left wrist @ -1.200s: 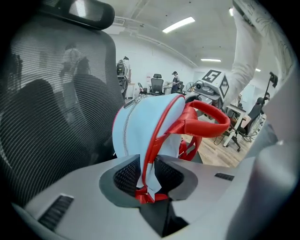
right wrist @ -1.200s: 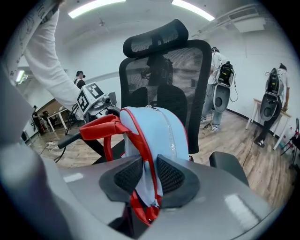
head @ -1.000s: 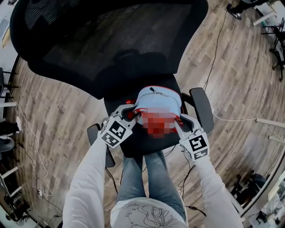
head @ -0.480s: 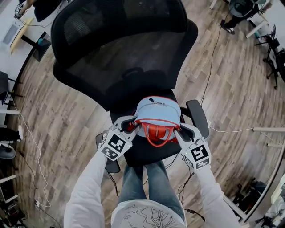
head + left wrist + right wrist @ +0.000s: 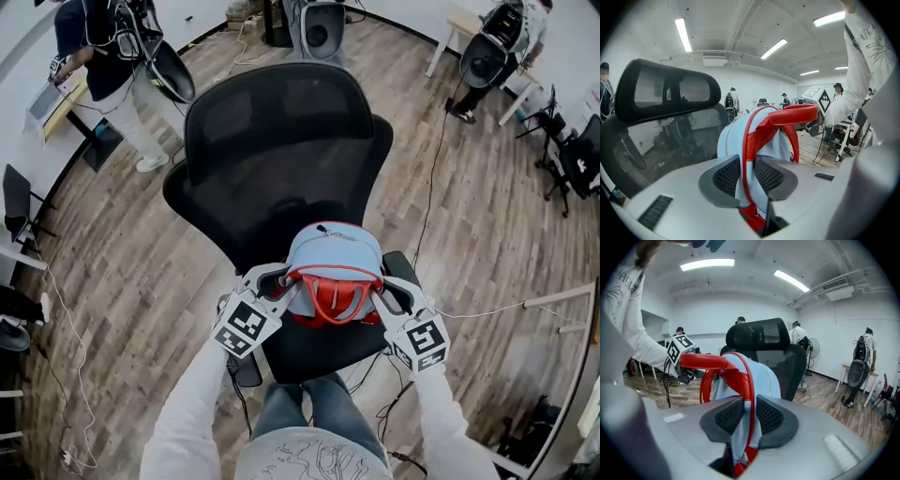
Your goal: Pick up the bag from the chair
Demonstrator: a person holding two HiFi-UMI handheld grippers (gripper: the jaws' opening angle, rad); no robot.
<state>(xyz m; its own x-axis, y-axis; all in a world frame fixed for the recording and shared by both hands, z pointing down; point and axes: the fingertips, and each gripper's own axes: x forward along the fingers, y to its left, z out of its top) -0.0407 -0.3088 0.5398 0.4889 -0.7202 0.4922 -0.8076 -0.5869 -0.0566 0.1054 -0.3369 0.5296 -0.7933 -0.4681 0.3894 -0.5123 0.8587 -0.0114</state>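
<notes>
A light blue bag (image 5: pixel 334 259) with red trim and red handles (image 5: pixel 335 302) hangs in the air above the black office chair (image 5: pixel 277 150), held from both sides. My left gripper (image 5: pixel 292 287) is shut on the bag's left edge (image 5: pixel 746 159), the red piping pinched between its pads. On the opposite side, my right gripper (image 5: pixel 378 291) is shut on the bag's edge (image 5: pixel 744 413). The seat (image 5: pixel 323 349) lies below the bag, partly hidden by it.
The chair's armrests (image 5: pixel 246 370) flank the seat. Cables (image 5: pixel 441 141) trail over the wooden floor. A person (image 5: pixel 112 66) stands at the far left by a desk, and more chairs and desks (image 5: pixel 497 47) line the room's edge.
The bag has come up off the seat with both grippers still shut on it. The head view has pulled back, so the whole chair and more of the room show.
</notes>
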